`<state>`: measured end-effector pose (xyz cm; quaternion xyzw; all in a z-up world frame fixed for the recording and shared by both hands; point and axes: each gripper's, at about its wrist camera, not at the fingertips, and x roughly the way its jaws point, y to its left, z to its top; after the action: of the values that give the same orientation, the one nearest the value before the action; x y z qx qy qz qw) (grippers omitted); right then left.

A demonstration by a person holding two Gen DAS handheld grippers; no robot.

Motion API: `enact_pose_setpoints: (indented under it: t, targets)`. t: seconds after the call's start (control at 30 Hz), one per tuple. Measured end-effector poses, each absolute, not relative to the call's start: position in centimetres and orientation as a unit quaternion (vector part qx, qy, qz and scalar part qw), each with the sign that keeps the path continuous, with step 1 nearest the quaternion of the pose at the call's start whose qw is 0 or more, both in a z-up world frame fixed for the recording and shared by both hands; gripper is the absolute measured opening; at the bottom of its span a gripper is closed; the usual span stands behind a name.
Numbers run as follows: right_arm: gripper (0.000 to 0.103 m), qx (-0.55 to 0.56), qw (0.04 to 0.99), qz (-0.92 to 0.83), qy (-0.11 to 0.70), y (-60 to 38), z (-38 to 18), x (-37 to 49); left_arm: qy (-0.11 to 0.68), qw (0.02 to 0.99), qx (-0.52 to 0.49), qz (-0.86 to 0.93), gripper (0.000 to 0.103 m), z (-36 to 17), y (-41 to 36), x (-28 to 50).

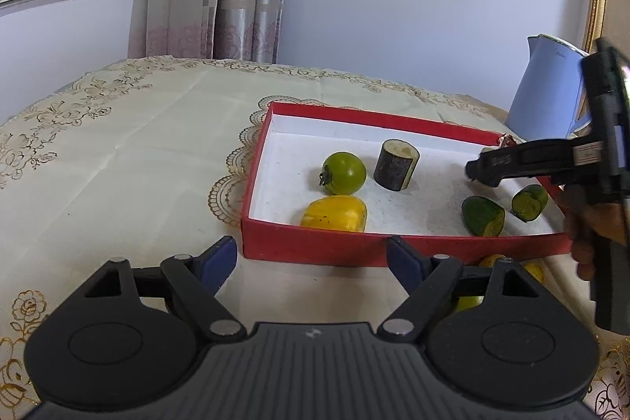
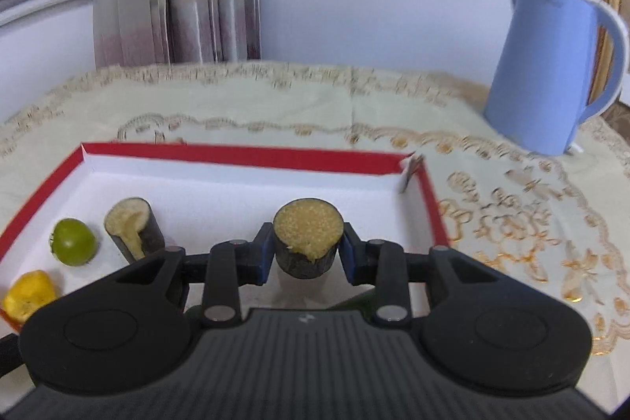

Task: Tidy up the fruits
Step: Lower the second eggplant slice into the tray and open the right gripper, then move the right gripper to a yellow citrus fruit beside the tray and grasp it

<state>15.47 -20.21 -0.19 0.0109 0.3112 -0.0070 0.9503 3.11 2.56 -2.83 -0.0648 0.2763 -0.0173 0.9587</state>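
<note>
A red box [image 1: 315, 247] with a white inside lies on the table. In it are a green tomato [image 1: 344, 172], a dark cut cylinder piece [image 1: 395, 165], a yellow fruit [image 1: 334, 213] and two green cut pieces [image 1: 483, 216] [image 1: 529, 202]. My left gripper [image 1: 311, 256] is open and empty, just in front of the box's near wall. My right gripper [image 2: 306, 250] is shut on a second dark cut cylinder piece [image 2: 307, 237] and holds it over the box [image 2: 252, 154]. The right gripper also shows in the left wrist view [image 1: 478, 171], over the box's right part.
A blue kettle [image 2: 551, 65] stands at the back right on the embroidered tablecloth [image 1: 118, 144]. Yellow and green fruit pieces [image 1: 531, 270] lie outside the box by its near right wall. A curtain and wall are behind the table.
</note>
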Motion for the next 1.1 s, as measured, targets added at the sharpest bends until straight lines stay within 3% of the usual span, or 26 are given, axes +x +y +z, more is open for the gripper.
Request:
enact_pose_setpoints:
  t: [0.27, 0.47, 0.7, 0.77, 1.1]
  targets:
    - [0.033, -0.005, 0.944, 0.001, 0.330, -19.4, -0.9, 16.3, 0.278, 0.958, -0.065, -0.017, 0.083, -2.9, 2.5, 3.2]
    - [0.040, -0.002, 0.952, -0.004, 0.306, -19.5, 0.1, 15.0, 0.279, 0.958, -0.067, -0.017, 0.083, -2.9, 2.5, 3.2]
    - [0.064, 0.037, 0.971, -0.008, 0.236, -21.6, 1.7, 8.0, 0.282, 0.957, -0.067, -0.017, 0.083, -3.0, 2.5, 3.3]
    - [0.066, 0.059, 0.971, -0.004, 0.231, -22.5, 1.7, 5.9, 0.281, 0.957, -0.068, -0.017, 0.083, -3.1, 2.5, 3.3]
    - [0.067, 0.097, 0.972, 0.032, 0.213, -25.1, -0.4, -0.8, 0.286, 0.956, -0.066, -0.015, 0.083, -3.1, 2.5, 3.3]
